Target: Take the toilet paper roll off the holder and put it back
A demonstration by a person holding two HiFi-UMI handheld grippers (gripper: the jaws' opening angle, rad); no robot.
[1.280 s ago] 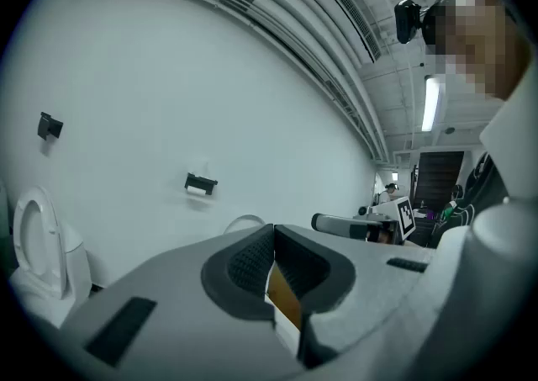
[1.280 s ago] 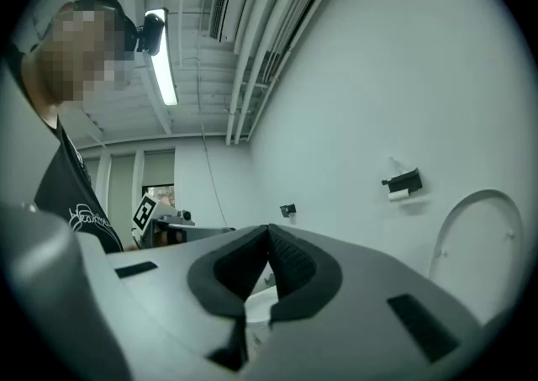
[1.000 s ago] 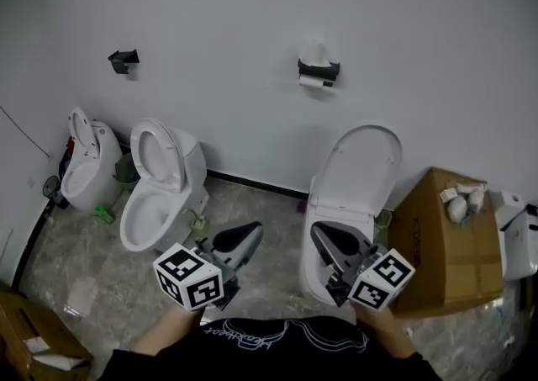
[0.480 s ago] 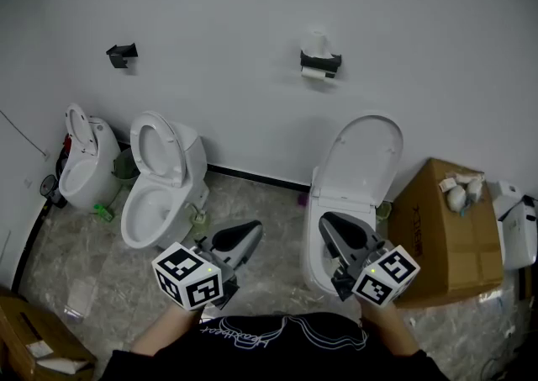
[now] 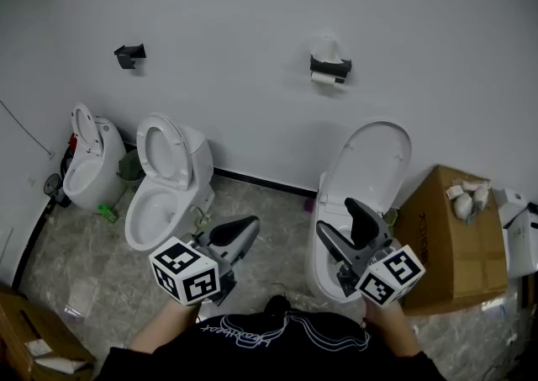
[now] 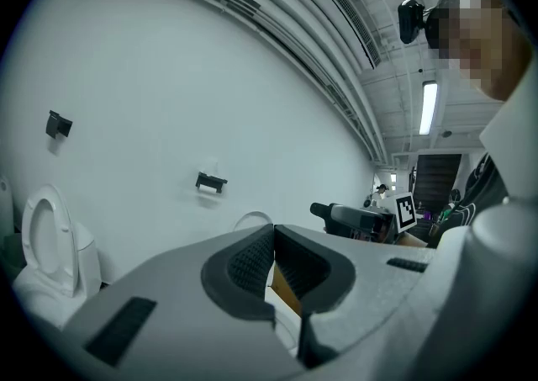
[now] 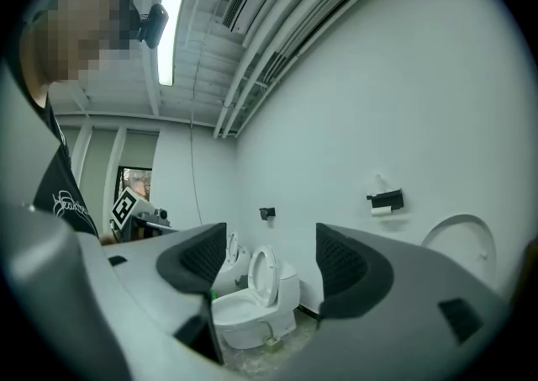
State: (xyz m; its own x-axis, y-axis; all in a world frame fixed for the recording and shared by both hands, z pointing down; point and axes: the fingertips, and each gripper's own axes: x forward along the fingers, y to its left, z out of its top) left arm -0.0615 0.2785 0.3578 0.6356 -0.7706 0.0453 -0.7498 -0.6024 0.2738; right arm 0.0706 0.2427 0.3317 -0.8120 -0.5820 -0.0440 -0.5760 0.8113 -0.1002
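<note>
A white toilet paper roll [image 5: 323,77] hangs in a black wall holder [image 5: 330,66], high on the white wall above the right toilet. The holder also shows small in the left gripper view [image 6: 210,182] and in the right gripper view [image 7: 387,199]. My left gripper [image 5: 245,230] is low at the front left, jaws shut with nothing between them [image 6: 273,240]. My right gripper [image 5: 340,219] is low at the front right, over the right toilet's bowl. Its jaws are opening and hold nothing [image 7: 269,266]. Both grippers are far from the roll.
Three white toilets stand along the wall: a small one [image 5: 84,161] at the left, one [image 5: 164,186] in the middle, one with its lid raised [image 5: 370,169] at the right. A second black holder [image 5: 129,54] is on the wall at the left. A cardboard box [image 5: 445,236] stands at the right.
The right gripper's jaws have gone from shut to wide apart. Both grippers stay low in front of me; the left one is still shut.
</note>
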